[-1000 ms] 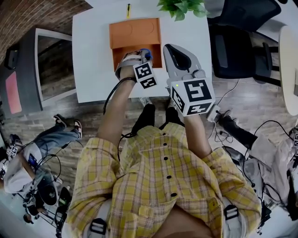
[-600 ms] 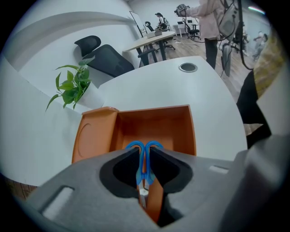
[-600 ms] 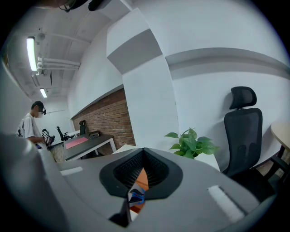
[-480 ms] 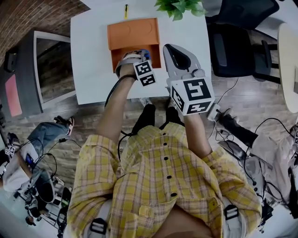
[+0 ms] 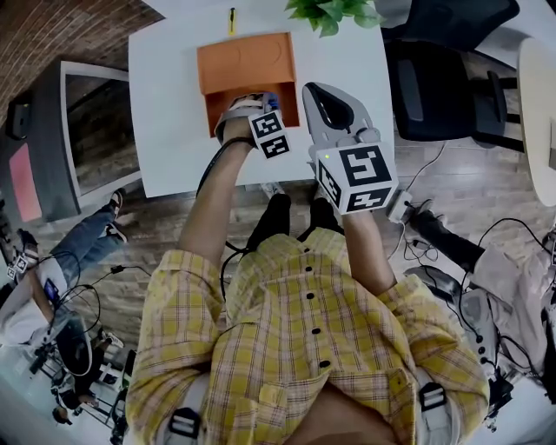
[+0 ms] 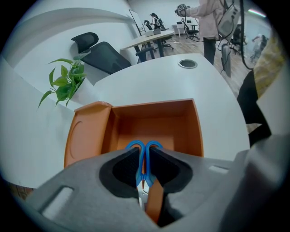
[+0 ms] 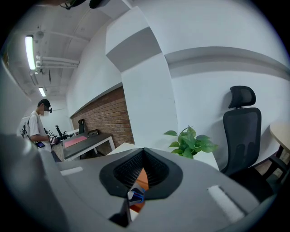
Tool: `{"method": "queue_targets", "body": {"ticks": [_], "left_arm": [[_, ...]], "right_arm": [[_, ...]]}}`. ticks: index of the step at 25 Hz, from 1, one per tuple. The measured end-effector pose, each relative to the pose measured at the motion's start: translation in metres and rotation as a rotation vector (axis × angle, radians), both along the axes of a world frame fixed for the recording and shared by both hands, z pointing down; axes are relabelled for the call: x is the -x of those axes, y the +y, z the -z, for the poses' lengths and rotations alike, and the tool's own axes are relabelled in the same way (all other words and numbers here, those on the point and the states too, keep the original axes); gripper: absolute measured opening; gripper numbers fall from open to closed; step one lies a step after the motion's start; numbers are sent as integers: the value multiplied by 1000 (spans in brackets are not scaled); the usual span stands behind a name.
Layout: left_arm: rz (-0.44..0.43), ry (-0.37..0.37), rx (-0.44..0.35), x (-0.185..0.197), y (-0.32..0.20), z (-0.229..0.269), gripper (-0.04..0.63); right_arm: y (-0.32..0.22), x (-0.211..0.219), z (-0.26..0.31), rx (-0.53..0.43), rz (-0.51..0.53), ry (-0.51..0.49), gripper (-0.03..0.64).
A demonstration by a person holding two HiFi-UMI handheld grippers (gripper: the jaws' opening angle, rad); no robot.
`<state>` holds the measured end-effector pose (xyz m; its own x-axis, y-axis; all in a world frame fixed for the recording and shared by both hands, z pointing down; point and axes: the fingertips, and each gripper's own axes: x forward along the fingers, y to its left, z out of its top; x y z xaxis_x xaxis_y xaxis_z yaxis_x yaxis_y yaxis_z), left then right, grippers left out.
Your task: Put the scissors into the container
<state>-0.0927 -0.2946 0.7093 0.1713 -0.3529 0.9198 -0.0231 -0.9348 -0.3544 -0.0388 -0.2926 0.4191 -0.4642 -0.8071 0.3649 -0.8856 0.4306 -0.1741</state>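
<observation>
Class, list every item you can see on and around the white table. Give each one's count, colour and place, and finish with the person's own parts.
table: one, white, in front of the person
container: one, orange, open, on the table
scissors: one pair, blue handles, above the container
plant: one, green, table's far edge
pen-like stick: one, yellow, far edge, left of the plant
office chair: one, black, right of the table
left hand-held gripper: grey, gripping the scissors, jaws just eased slightly wider
right hand-held gripper: grey, closed, empty, right of the container
shirt: yellow check
</observation>
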Motion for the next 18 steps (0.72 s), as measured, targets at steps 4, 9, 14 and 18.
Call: {"method": "queue_targets", "body": {"ticks": [4, 9, 14, 18], "left_arm": [[-1, 0, 8, -1, -1, -1, 80], [8, 6, 10, -1, -1, -2, 80], [15, 9, 15, -2, -1, -5, 80], [24, 12, 9, -1, -3, -5, 80]], "right_arm": [[0, 0, -1, 5, 0, 2, 6], [0, 0, -1, 5, -1, 0, 6], [1, -3, -4, 5, -4, -2, 6], [1, -4, -4, 4, -4, 0, 6]]}}
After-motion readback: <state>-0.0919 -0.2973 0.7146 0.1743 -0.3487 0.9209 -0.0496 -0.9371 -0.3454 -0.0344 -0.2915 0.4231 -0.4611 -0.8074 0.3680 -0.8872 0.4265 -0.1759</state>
